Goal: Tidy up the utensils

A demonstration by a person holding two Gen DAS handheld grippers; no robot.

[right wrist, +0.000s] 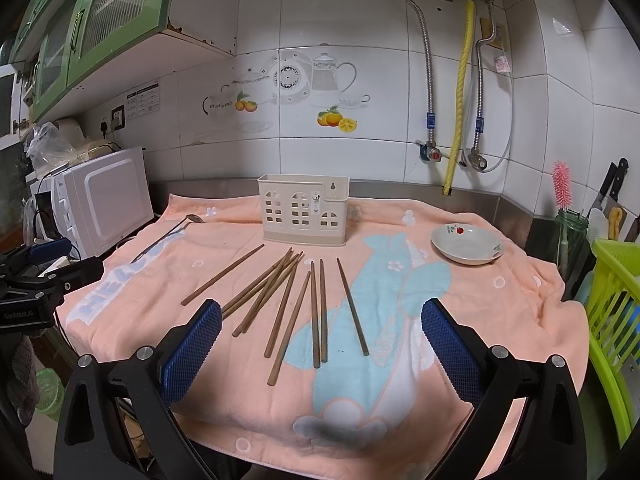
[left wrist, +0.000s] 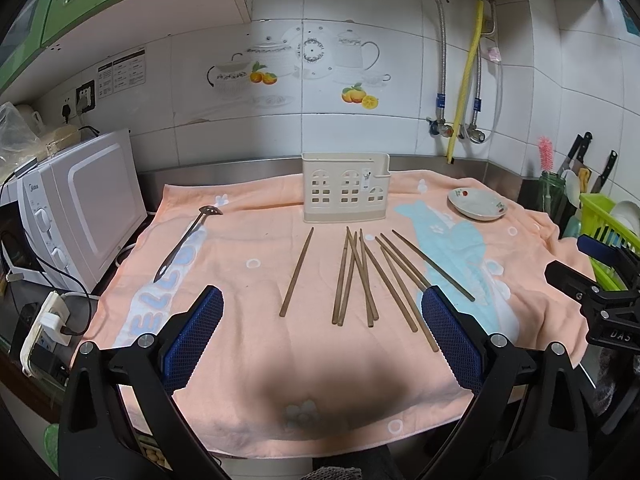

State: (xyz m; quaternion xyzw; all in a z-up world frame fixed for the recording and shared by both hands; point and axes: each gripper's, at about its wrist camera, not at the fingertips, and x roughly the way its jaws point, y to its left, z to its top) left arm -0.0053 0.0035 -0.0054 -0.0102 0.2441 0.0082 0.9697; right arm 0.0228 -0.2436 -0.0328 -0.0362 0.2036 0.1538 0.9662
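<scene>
At frame bottom, my left gripper (left wrist: 322,340) and right gripper (right wrist: 321,344) both hang spread and empty. Mid-frame, the chopsticks (right wrist: 288,304) lie loose on the towel (right wrist: 460,320), spoon (left wrist: 186,240) at left. Beyond, the holder (right wrist: 303,216) looks empty: nothing sorted yet.

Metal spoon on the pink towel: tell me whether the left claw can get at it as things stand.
Probably yes. The long metal spoon lies alone on the pink towel, apart from the brown wooden chopsticks. The left claw is open, holds nothing, and nothing lies between them.
</scene>
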